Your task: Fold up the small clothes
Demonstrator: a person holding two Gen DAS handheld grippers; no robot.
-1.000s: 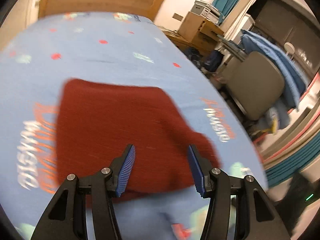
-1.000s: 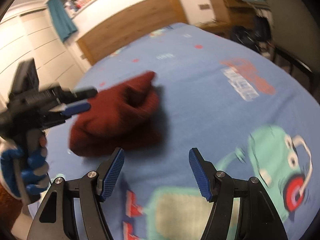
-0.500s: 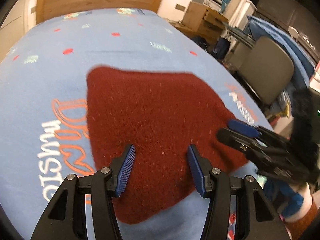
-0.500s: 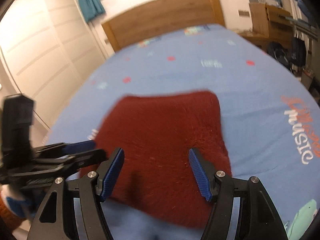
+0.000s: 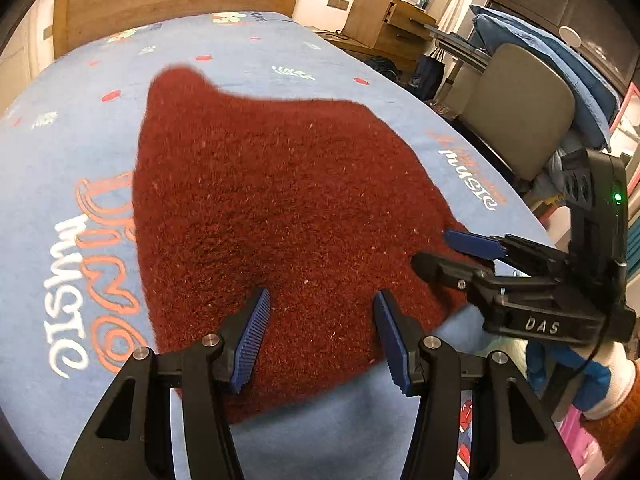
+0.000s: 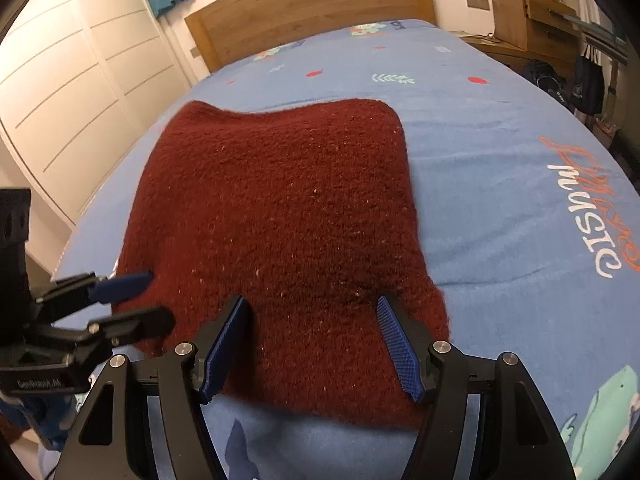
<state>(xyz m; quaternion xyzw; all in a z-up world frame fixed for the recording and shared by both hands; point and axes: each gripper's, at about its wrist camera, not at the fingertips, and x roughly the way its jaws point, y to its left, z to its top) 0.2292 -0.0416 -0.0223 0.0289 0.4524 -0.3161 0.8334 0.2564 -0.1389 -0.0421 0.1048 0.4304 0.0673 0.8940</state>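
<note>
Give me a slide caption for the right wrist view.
Both hand-held grippers, right and left, open over the near edge of a dark red knitted garment lying on a blue printed bedspread.

Left tongs (image 5: 320, 336) at bottom centre of the left wrist frame, tilted downward, jaws apart, nothing pinched. Right tongs (image 6: 312, 344) bottom centre of the right wrist frame, also angled down, jaws wider, empty. Blue-gloved hand (image 5: 588, 372) lower right, gripping the right handle.

A bedroom: a bed (image 6: 500, 128) with wooden headboard (image 6: 312, 8), beside white wardrobe doors (image 6: 72, 80).
</note>
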